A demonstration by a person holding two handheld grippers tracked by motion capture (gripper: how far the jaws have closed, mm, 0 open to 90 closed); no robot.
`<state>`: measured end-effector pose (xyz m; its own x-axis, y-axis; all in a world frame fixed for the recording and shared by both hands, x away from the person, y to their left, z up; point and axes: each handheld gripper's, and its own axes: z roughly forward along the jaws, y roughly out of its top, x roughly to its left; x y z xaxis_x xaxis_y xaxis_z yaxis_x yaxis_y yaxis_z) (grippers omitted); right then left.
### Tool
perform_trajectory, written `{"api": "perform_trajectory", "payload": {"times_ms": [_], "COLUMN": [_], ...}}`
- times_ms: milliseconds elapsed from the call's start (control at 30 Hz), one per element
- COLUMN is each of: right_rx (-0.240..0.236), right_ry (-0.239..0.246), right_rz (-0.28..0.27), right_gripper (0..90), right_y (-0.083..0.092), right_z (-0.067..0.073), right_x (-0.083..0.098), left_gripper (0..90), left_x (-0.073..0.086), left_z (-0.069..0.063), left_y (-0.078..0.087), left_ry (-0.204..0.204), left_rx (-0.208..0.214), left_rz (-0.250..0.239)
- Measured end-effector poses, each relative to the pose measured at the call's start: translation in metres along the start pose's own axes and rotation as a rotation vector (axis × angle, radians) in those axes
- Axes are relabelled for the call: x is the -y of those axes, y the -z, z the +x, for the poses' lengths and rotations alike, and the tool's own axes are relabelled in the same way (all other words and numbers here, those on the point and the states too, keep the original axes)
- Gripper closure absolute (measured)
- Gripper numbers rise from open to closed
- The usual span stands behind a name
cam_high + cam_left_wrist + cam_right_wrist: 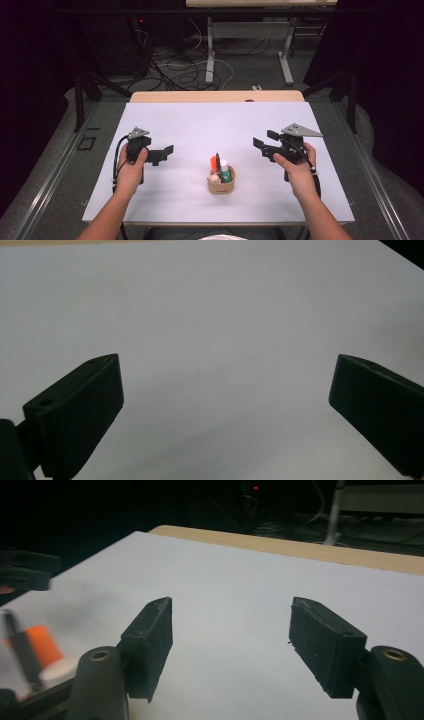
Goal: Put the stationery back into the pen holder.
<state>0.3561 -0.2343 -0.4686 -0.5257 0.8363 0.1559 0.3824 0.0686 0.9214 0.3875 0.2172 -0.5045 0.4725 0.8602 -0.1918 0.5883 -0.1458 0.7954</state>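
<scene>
High view: small tan holder (221, 184) sits at lower centre of the white surface (200, 125), between the two grippers and apart from both. It carries an orange cylinder (213, 163), a dark thin pen-like stick (218, 162), a green-and-white tube (225, 171) and a pale rounded item (214, 178), all standing roughly upright and packed close.

Left gripper (161, 154) at centre left, jaws spread, holding nothing; left gripper view shows matte black wedge-shaped pads (80, 415) over bare surface. Right gripper (263, 143) at centre right, jaws also spread and empty; its pads (150, 640) look ribbed.

Risk, as judged: the holder looks light and narrow-based, so a sideways nudge from a jaw could tip it and spill the contents. Tight packing may cause a pinch to catch two items, or a smooth cylinder to slip.
</scene>
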Motion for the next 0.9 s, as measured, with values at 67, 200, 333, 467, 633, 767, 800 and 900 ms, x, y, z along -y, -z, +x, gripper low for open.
{"api": "perform_trajectory", "payload": {"times_ms": [67,200,333,467,633,767,800,900], "right_rx": [0.045,0.099,0.169,0.213,0.252,0.281,0.286,0.312], "right_ry": [0.003,-0.032,-0.032,-0.062,-0.071,-0.086,-0.099,-0.126], "right_rz": [0.000,0.017,0.026,0.042,0.069,0.092,0.095,0.107], "right_gripper": [30.6,29.3,18.8,14.9,3.5,0.4,0.0,0.0], "right_y": [0.001,0.003,0.001,0.000,-0.002,-0.002,-0.002,-0.003], "right_z": [-0.007,-0.019,-0.032,-0.044,-0.059,-0.070,-0.071,-0.076], "right_x": [0.001,0.005,0.012,0.020,0.032,0.040,0.041,0.047], "left_gripper": [1.2,1.2,1.2,1.2,1.2,1.1,1.1,1.1], "left_x": [0.001,0.001,0.003,0.004,0.005,0.007,0.007,0.009], "left_z": [0.002,0.008,0.014,0.019,0.023,0.024,0.025,0.028], "left_y": [0.000,0.001,0.001,0.002,0.002,0.000,0.000,-0.001], "left_ry": [0.009,0.013,0.030,0.048,0.053,0.073,0.073,0.073], "left_rx": [-0.006,-0.017,-0.036,-0.036,-0.041,-0.047,-0.047,-0.051], "left_rz": [-0.004,0.000,-0.008,-0.006,-0.011,-0.029,-0.026,-0.018]}}
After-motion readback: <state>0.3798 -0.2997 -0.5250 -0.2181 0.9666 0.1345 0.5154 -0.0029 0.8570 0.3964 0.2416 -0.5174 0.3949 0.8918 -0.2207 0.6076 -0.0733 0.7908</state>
